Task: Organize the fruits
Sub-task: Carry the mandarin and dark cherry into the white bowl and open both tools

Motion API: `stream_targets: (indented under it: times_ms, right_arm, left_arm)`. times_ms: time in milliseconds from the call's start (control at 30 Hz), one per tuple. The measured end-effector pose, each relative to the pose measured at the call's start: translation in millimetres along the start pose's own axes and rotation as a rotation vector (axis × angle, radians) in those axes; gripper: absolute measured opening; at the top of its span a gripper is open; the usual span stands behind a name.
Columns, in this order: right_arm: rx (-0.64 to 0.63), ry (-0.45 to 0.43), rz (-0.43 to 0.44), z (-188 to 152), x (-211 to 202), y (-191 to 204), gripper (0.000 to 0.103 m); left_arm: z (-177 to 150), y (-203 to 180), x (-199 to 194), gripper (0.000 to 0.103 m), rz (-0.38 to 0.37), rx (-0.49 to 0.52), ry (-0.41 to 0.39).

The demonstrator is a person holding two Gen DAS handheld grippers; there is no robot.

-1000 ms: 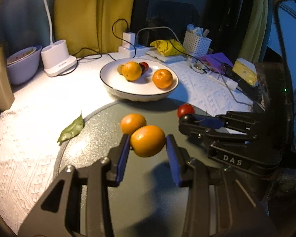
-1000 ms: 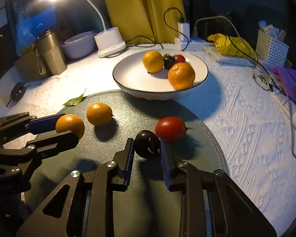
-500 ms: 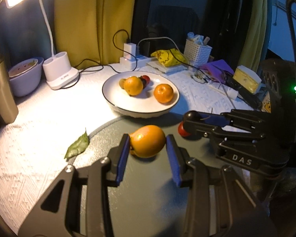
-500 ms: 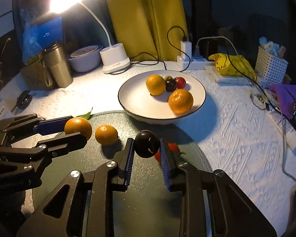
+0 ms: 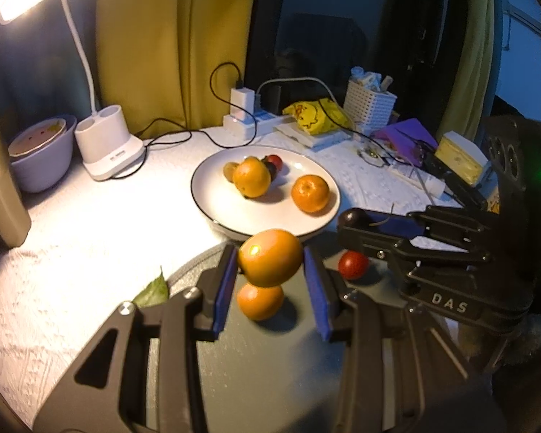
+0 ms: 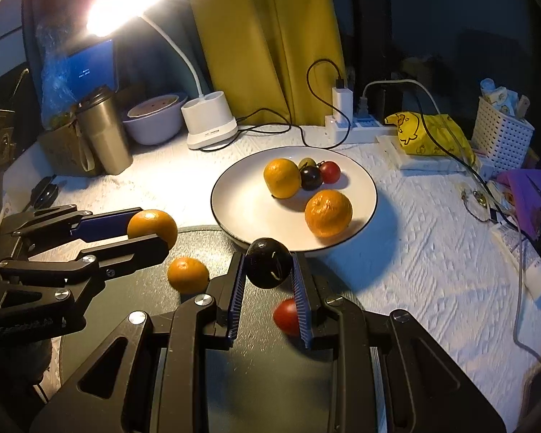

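Mid-carry. Left gripper (image 5: 269, 265) clamped on orange (image 5: 269, 257), right gripper (image 6: 268, 270) clamped on dark plum (image 6: 269, 262), both lifted over dark mat (image 6: 256, 368), near plate (image 6: 364, 180). Next: reach over rim, release gently.

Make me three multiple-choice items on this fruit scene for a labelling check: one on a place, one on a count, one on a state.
1. Where does the loose orange lie?
A. on the dark round mat
B. on the white plate
C. in the lavender bowl

2. How many oranges are on the plate?
A. one
B. two
C. four

3. What is the right gripper doing?
A. open over the plate
B. shut on a dark round fruit
C. shut on a leaf

Answers:
1 A: it sits on the mat, under the left gripper.
2 B: two oranges lie there, beside small fruits.
3 B: its pads clamp the dark fruit.
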State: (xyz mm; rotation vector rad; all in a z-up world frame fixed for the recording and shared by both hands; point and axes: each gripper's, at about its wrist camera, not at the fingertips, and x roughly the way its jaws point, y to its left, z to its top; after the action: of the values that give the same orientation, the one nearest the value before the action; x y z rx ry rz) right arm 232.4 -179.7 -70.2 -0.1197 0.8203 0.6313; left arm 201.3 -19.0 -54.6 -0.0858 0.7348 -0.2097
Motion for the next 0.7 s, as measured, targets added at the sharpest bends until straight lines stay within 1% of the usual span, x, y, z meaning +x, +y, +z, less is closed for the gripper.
stream_targets:
  times_ms: [300, 700]
  right_arm:
    - [0.001, 0.004, 0.019, 13.2, 19.7, -7.7, 0.028]
    - [0.001, 0.036, 0.054, 24.1, 53.0, -14.3, 0.028]
  left_arm:
    - [14.2, 11.7, 21.7, 0.039, 0.008, -0.017, 0.005]
    - [28.4, 27.7, 57.0, 0.039, 0.011, -0.042, 0.029]
